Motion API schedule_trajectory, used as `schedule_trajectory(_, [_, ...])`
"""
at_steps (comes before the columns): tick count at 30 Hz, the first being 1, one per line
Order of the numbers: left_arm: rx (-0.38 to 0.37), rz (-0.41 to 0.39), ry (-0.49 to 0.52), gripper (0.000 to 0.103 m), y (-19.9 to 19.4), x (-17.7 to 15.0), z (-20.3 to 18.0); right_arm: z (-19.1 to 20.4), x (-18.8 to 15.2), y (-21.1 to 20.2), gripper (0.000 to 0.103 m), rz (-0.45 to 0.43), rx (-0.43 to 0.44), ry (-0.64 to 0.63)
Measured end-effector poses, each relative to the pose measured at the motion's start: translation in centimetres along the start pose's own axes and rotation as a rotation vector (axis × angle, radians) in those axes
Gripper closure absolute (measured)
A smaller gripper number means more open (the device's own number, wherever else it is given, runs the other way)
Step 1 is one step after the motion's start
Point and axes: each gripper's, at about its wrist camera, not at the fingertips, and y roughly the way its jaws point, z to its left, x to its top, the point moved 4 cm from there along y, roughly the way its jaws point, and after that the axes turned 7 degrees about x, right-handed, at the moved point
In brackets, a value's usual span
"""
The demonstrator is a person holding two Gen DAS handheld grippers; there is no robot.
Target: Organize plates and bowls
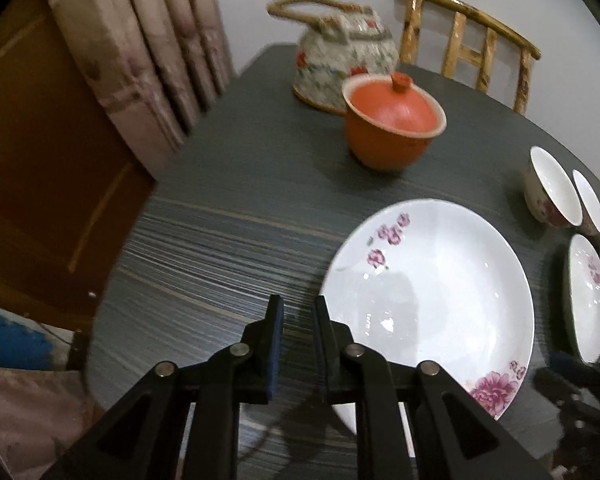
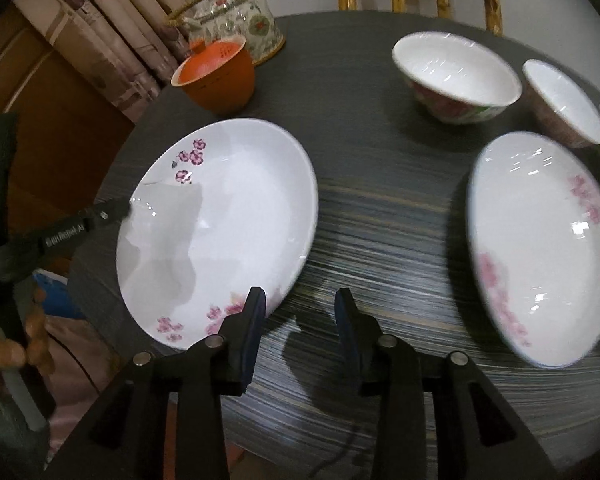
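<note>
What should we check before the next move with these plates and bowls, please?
1. Left tool empty: ok, narrow gap, nothing in it.
2. Right tool open, empty: ok.
3. Near plate bare: ok.
4. Second plate bare: ok.
5. Bowls upright, side by side: ok.
6. Left tool clear of near plate's rim: cannot tell.
</note>
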Motion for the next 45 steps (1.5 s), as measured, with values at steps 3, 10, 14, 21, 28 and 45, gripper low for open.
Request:
schedule_trajectory(3, [0.021,-0.05,0.028,0.089,-2.2,0.1,-0.8,-1.3,0.0,-1.6,0.069,-0.013,-0.016,-0.004])
schedule_trajectory(10, [-0.133,-0.038,0.092,0.089,-5.1,-0.2,-6.9,-7.7,-1.6,-5.6,0.074,-0.043,-0.063,0.105])
schedule_trajectory(14, [-0.211,-0.014,0.114,0.089,-6.0,-0.5,-11.6,-12.5,-2.8,-7.9,0.075,-0.068,-0.104,0.194])
schedule_trajectory(21, [-0.285,0.018,0.166,0.089,-6.0,-0.5,-18.8,-17.2,-3.9,-9.8,0.083,-0.084,-0.135,0.277])
schedule_trajectory(28, [-0.334,0.065,0.172,0.089,-4.6,0.4,-23.0,-18.7,-4.1,-9.9,0.083,-0.089,-0.122,0.32])
schedule_trajectory(45, [-0.316,0.142,0.211,0.089,0.6,1.4,-26.9,-20.8,-3.1,-7.6,0.083,-0.062,-0.095,0.334])
